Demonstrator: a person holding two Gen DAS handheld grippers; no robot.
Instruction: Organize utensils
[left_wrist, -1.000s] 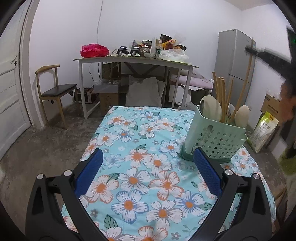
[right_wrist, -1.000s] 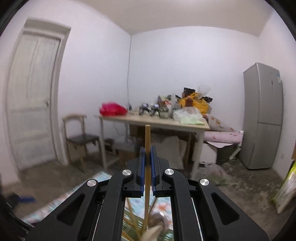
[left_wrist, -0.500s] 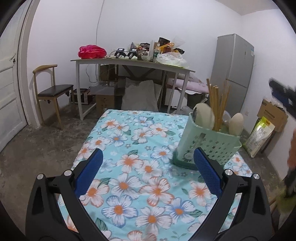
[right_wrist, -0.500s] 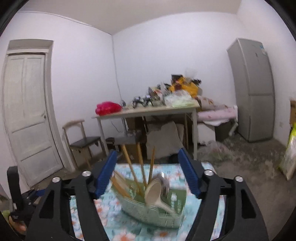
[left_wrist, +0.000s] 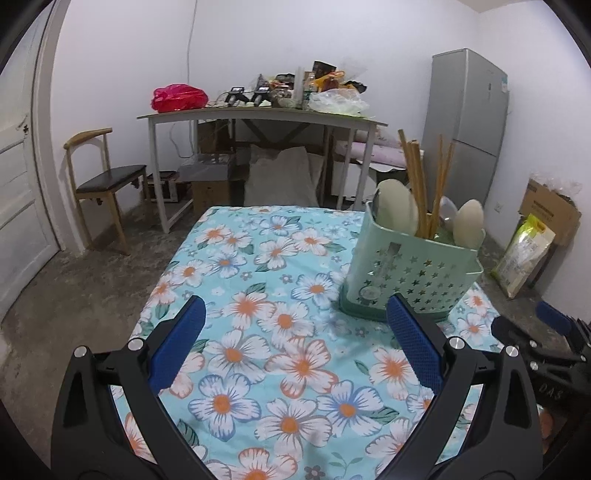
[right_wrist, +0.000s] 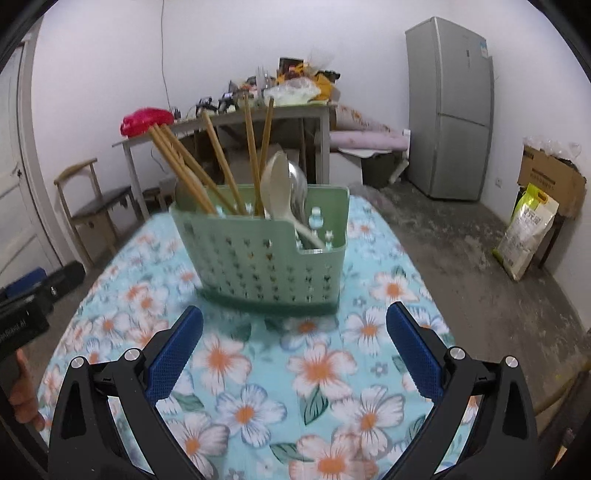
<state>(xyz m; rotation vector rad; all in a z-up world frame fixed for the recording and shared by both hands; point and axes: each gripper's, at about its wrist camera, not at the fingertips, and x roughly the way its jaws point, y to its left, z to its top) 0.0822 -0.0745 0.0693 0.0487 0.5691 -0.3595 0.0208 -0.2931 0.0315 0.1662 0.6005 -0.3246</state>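
Observation:
A pale green perforated utensil basket (left_wrist: 413, 273) stands on the floral tablecloth (left_wrist: 258, 258). It holds several wooden chopsticks (left_wrist: 417, 184) and cream spoons (left_wrist: 395, 206). My left gripper (left_wrist: 295, 310) is open and empty, low over the cloth to the basket's left. In the right wrist view the basket (right_wrist: 266, 258) sits just beyond my right gripper (right_wrist: 295, 317). Its jaws are opening wide, with nothing between them. The chopsticks (right_wrist: 221, 162) lean in the left compartment; a cream spoon (right_wrist: 275, 184) and a metal spoon (right_wrist: 299, 184) sit to their right.
A cluttered table (left_wrist: 258, 114) stands at the back wall. To its left is a wooden chair (left_wrist: 103, 181) and to its right a grey fridge (left_wrist: 465, 125). A cardboard box and a sack (left_wrist: 524, 251) sit on the floor at right. A hand (right_wrist: 22, 398) shows at the left edge.
My right gripper let go of a chopstick, which now stands in the basket. Its jaws spread wide and it sank to just in front of the basket. The left gripper drifted slightly.

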